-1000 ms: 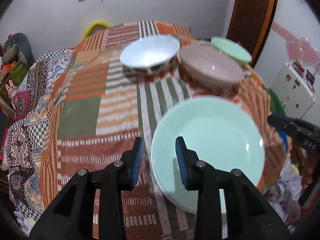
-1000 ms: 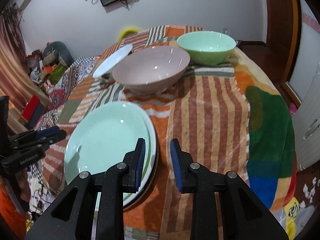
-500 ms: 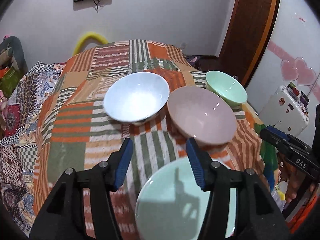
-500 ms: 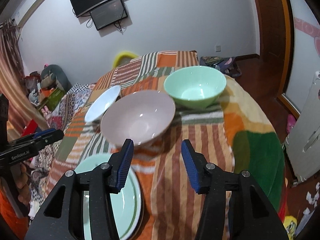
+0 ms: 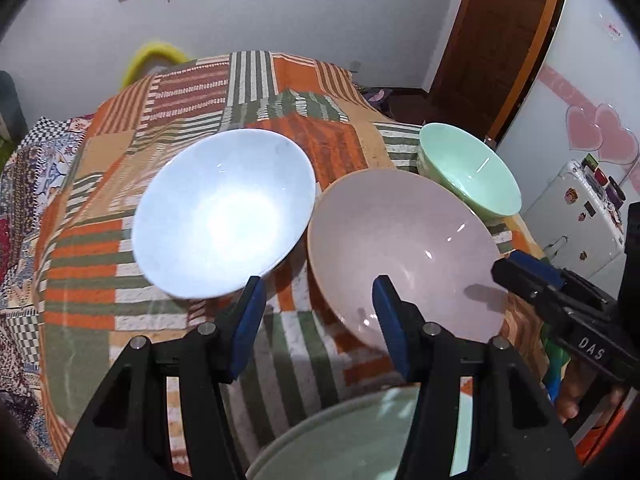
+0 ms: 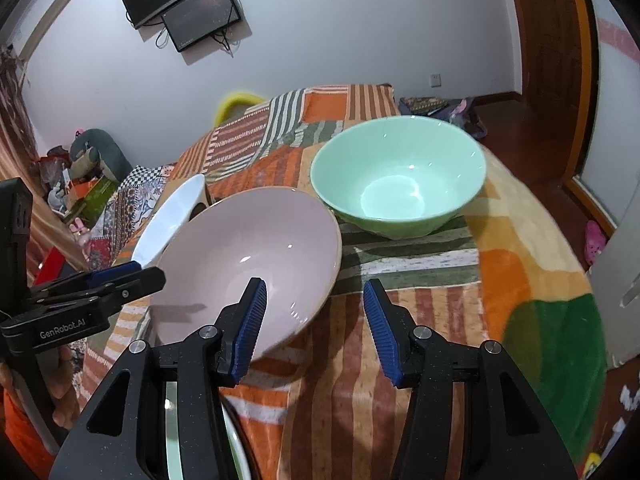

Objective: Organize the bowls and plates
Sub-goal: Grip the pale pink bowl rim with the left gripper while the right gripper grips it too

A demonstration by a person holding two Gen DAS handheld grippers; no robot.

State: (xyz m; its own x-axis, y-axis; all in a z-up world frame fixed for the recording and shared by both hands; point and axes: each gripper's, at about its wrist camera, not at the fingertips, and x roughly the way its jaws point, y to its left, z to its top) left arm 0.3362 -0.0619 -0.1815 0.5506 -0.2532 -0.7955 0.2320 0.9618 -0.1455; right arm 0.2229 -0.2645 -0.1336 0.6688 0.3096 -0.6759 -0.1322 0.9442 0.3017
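Note:
Three bowls stand on the patchwork cloth: a white bowl on the left, a pink bowl in the middle, a green bowl behind it to the right. My left gripper hovers open over the gap between the white and pink bowls, gripping nothing. In the right wrist view my right gripper is open above the near rim of the pink bowl, its pads not pressing on it. The green bowl sits beyond. Pale green plates lie stacked under both grippers.
The cloth-covered surface drops away at its right edge toward the floor. A wooden door and a white fridge stand to the right. A screen hangs on the back wall. Clutter lies at far left.
Both grippers have opened wider and moved forward from the green plates toward the bowls. The plates have slid to the bottom of both views; the bowls now look closer.

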